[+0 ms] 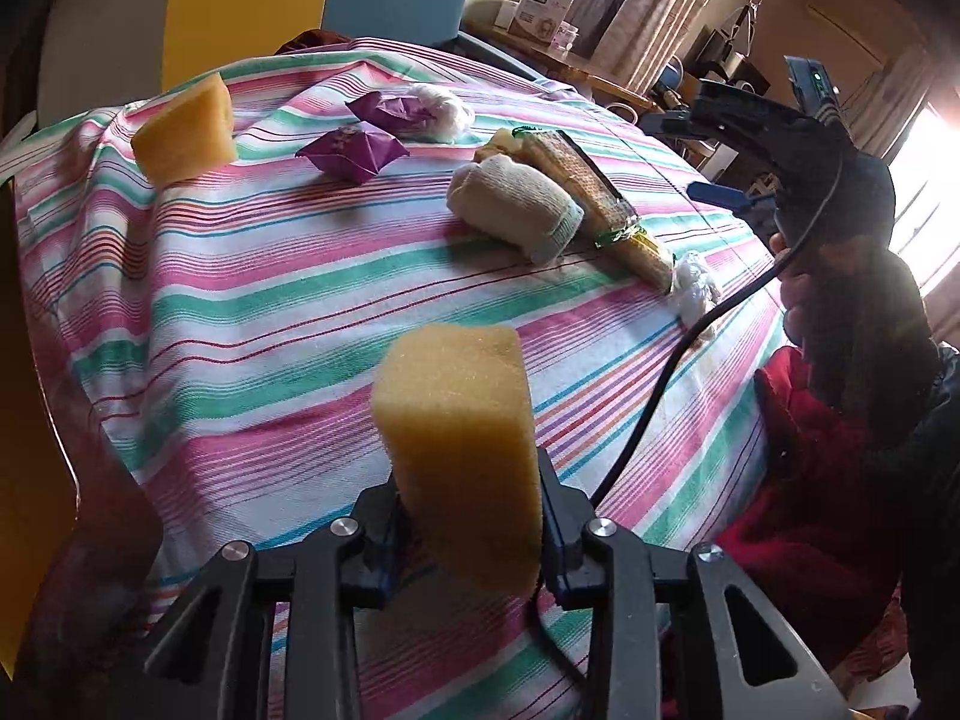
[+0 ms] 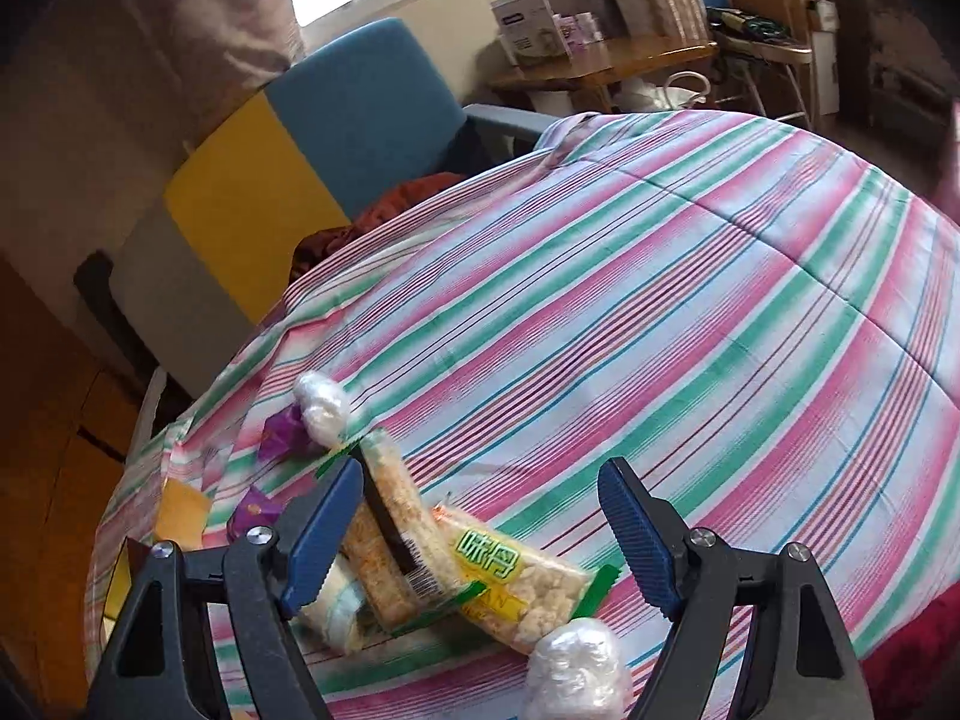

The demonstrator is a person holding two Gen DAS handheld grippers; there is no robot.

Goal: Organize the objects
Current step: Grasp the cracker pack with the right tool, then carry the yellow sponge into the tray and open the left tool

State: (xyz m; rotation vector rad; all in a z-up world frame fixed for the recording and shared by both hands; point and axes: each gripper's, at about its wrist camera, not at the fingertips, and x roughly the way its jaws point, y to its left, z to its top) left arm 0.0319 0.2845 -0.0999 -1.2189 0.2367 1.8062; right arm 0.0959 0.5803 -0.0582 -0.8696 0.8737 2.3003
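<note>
My left gripper [image 1: 468, 531] is shut on a yellow sponge [image 1: 459, 450] and holds it upright above the striped tablecloth [image 1: 270, 300]. A second yellow sponge [image 1: 186, 129] lies at the far left. Two purple wrapped packets [image 1: 354, 150] and a white plastic ball [image 1: 444, 111] lie behind. A rolled cream sock [image 1: 516, 207] lies against two snack packs [image 1: 600, 192]. My right gripper [image 2: 480, 534] is open and empty, above the snack packs [image 2: 516, 585]; it also shows in the left wrist view [image 1: 780, 120]. A crumpled clear plastic ball [image 2: 576, 669] lies near its fingers.
A blue and yellow chair [image 2: 360, 114] stands behind the table. A wooden side table [image 2: 600, 66] holds a white box [image 2: 528, 24]. A black cable [image 1: 690, 348] runs across the cloth. Red fabric [image 1: 816, 480] lies at the table's right edge.
</note>
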